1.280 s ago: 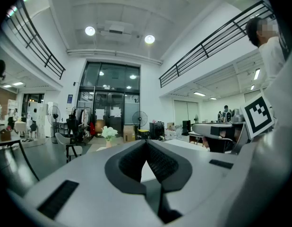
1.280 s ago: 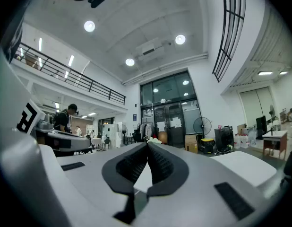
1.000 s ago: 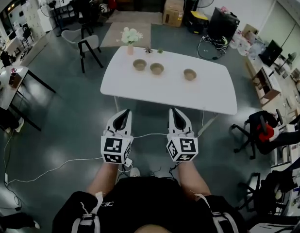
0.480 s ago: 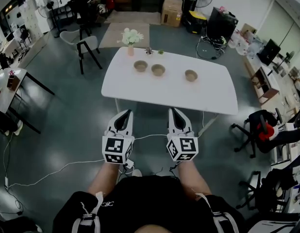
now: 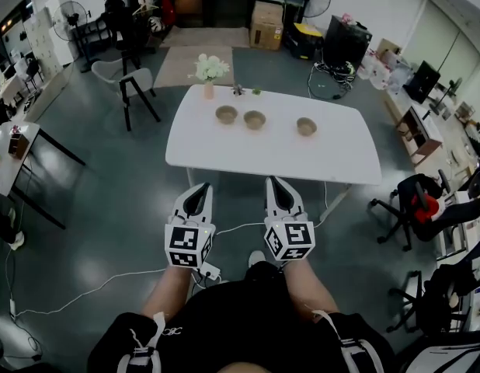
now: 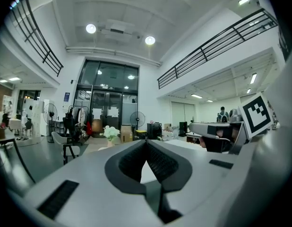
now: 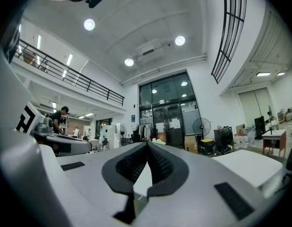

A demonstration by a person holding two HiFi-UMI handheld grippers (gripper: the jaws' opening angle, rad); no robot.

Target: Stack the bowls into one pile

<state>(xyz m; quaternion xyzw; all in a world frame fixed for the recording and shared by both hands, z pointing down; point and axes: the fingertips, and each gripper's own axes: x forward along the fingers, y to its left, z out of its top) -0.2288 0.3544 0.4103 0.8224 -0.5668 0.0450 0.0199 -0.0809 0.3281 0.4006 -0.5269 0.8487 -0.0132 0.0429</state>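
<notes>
- Head view: a white surface stands in the middle of the room. Three bowls sit apart from one another in a row along its far half. The left bowl has the middle bowl near it on the right. The right bowl sits further off to the right. A vase of white flowers stands near the far left corner.
- Head view: the left claw and the right claw are held side by side over the floor. They are on the near side of the surface, just short of its near edge and well apart from the bowls. Both point toward it.
- Left gripper view: the left claw has its tips pressed together with nothing between them. The flowers and a strip of the surface show beyond.
- Right gripper view: the right claw is likewise closed tip to tip and empty. The surface lies off to the right, and a standing fan is far behind.
</notes>
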